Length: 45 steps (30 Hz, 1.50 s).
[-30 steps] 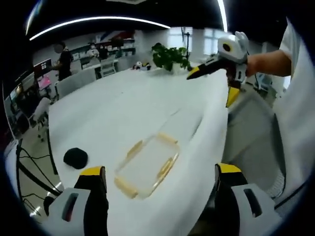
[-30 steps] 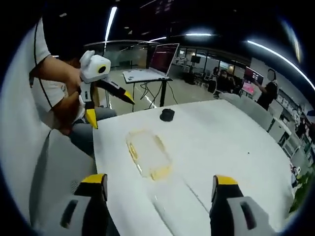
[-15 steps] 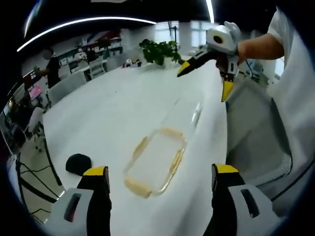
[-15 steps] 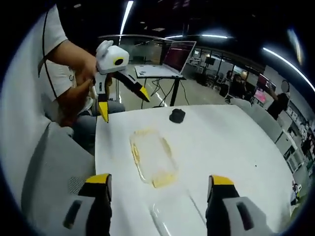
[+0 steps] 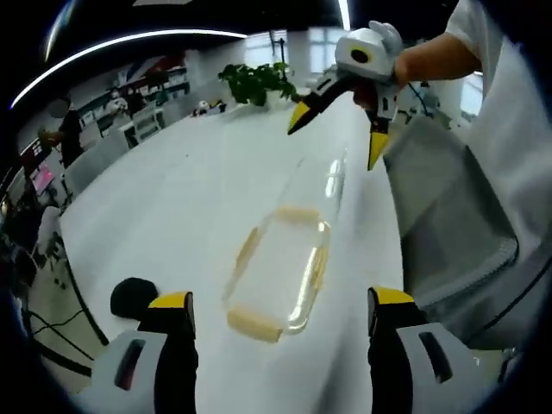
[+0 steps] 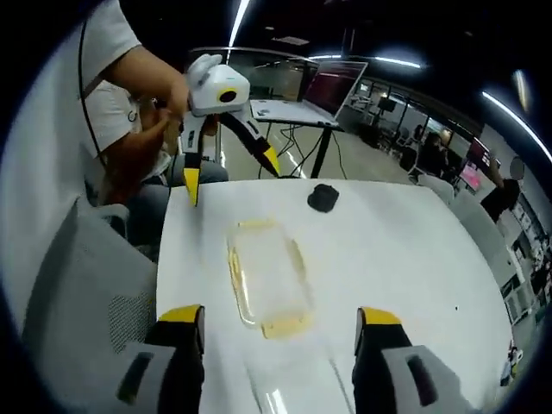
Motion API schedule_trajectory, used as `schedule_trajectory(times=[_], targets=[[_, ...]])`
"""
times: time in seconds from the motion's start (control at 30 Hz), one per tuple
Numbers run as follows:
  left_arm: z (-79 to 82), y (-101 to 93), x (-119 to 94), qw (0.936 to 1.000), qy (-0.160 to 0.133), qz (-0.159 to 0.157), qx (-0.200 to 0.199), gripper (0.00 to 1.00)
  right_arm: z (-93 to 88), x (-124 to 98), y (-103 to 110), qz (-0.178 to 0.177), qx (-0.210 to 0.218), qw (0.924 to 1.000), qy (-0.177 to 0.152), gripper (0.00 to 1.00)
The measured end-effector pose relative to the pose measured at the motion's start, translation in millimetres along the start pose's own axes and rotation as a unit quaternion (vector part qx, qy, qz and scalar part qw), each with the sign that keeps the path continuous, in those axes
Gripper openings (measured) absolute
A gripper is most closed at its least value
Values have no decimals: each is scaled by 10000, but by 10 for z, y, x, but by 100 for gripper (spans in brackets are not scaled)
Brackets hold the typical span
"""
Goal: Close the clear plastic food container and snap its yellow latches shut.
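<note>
Clear container (image 5: 276,272) lies flat on white bench (image 5: 164,207), yellow latches (image 5: 253,323) along its edges. In right gripper view we see it (image 6: 266,280) just ahead, between our two fingers. Clear lid (image 5: 332,177) lies on bench just beyond container. Left gripper (image 5: 272,312) hangs above bench, fingers wide, holding nothing. Right gripper (image 6: 280,316) same, fingers wide, nothing held. Small black thing (image 6: 323,197) sits on bench, apart from container. Green plant (image 5: 254,82) at far end. Grey chair (image 5: 448,216) beside bench.
</note>
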<state>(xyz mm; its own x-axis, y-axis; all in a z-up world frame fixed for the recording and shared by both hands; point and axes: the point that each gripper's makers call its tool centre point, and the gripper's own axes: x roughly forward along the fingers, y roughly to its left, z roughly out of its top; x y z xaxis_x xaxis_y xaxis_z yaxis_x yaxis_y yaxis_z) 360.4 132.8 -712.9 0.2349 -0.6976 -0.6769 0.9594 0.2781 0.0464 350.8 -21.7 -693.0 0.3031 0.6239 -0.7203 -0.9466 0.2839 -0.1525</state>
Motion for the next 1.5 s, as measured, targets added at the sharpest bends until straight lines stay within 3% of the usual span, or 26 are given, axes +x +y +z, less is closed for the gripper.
schedule_trajectory(times=[0.4,0.53,0.7,0.8,1.0,1.3,1.5], targets=[[-272,140,149,9986,297,-267,333,69,-221,287,-49,342,-422,9973,491,58],[-347,150,195,9974,411,-385,459,64,-314,373,-86,396,-448,9957,708,59],[-505,164,266,9923,801,-449,835,61,-376,459,-71,563,-505,9937,828,54],[-564,148,326,9903,868,-548,941,59,-401,518,-50,678,-584,9920,890,50],[-561,199,382,9899,864,-572,969,56,-498,606,-57,717,-737,9879,1165,51],[-673,237,466,9865,1016,-683,1084,52,-556,735,-80,882,-735,9850,1288,45],[-662,221,508,9856,1034,-786,1082,50,-640,804,-49,988,-772,9809,1490,43]])
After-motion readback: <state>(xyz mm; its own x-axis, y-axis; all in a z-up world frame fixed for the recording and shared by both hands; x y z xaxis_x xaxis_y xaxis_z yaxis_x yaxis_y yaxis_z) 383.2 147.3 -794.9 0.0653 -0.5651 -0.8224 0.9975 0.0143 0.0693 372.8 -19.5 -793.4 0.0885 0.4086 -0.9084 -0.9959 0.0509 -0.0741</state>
